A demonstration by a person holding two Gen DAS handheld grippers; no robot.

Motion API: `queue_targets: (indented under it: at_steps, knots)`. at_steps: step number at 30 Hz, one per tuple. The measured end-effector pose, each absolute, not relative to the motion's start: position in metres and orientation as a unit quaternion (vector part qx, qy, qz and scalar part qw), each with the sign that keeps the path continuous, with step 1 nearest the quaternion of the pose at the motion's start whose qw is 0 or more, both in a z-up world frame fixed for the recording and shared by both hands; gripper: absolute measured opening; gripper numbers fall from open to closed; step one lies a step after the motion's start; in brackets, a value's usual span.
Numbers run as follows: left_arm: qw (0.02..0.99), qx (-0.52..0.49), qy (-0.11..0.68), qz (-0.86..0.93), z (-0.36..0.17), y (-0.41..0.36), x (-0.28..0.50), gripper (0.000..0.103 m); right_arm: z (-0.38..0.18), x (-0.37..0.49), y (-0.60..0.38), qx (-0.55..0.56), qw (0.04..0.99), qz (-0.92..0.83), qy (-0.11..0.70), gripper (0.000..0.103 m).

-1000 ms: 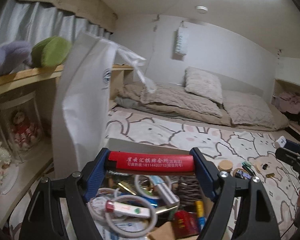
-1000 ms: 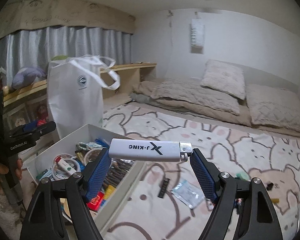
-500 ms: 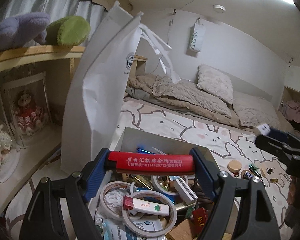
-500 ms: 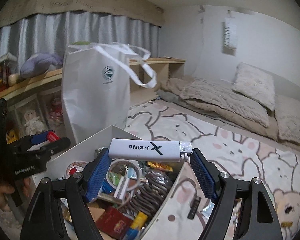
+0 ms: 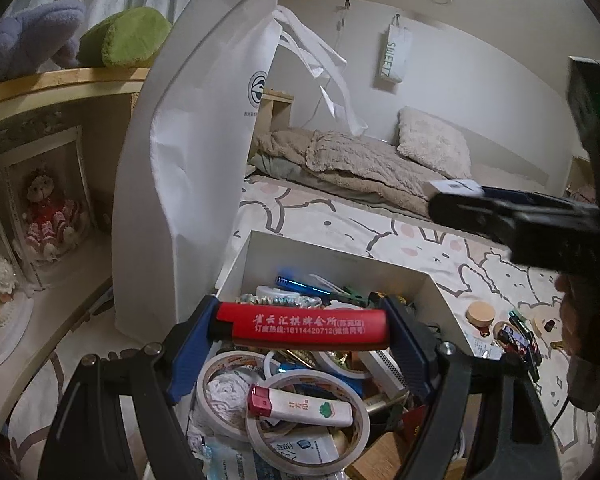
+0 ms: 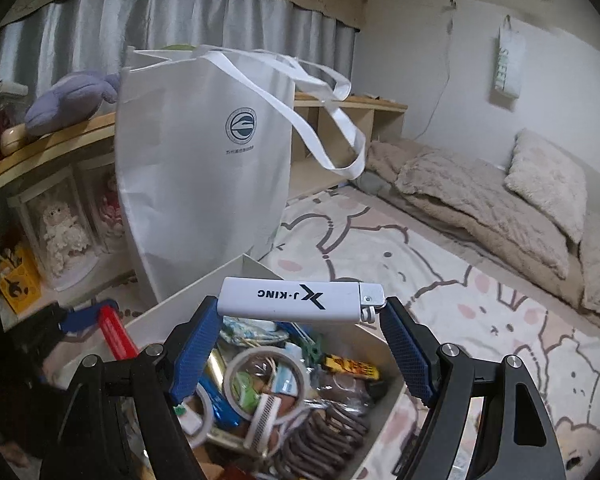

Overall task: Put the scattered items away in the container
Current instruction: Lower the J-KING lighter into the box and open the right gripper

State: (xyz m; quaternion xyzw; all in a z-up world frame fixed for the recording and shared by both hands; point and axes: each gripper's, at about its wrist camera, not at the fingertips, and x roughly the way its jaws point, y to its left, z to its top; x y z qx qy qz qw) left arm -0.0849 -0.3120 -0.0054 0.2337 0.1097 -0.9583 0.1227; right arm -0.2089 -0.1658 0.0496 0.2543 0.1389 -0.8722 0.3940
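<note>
Bedding with a cartoon-animal print (image 6: 440, 280) covers the surface; a tall white tote bag (image 6: 204, 168) stands upright on it, just behind the container. White open-top box (image 5: 324, 258), the container, sits in front of the bag, crowded with tape rolls (image 5: 308, 416), a white lighter with a red cap (image 5: 300, 406), a dark coiled item (image 6: 324, 432) and other small clutter. Left gripper (image 5: 300, 322) hangs over the box, its blue pads clamped end to end on a red lighter (image 5: 304, 326) lying crosswise. Right gripper (image 6: 300, 306) is likewise over the box's far edge, gripping a white lighter marked J-KING (image 6: 296, 300) lengthwise between its pads. Scattered leftovers, a round wooden lid (image 5: 480, 312) among them, lie on the bedding right of the box.
</note>
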Motion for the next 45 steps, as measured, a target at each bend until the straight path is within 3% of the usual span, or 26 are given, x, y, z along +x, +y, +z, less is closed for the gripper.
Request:
queue_targets:
  at_steps: [16, 26, 28, 29, 45]
  knots:
    - [0.092, 0.240, 0.154, -0.954, -0.016, -0.326, -0.091, 0.081, -0.022, -0.284, -0.182, 0.432, 0.375, -0.819, 0.038, 0.081]
    - [0.081, 0.237, 0.173, -0.952, -0.017, -0.331, -0.093, 0.081, -0.040, -0.313, -0.177, 0.459, 0.336, -0.823, 0.005, 0.081]
    - [0.081, 0.238, 0.175, -0.952, -0.017, -0.332, -0.093, 0.081, -0.041, -0.316, -0.173, 0.458, 0.332, -0.824, -0.016, 0.087]
    - [0.081, 0.238, 0.176, -0.952, -0.017, -0.332, -0.093, 0.081, -0.041, -0.317, -0.171, 0.457, 0.331, -0.825, -0.021, 0.103]
    - [0.090, 0.243, 0.179, -0.949, -0.018, -0.331, -0.091, 0.081, -0.017, -0.260, -0.115, 0.413, 0.374, -0.830, -0.013, 0.103]
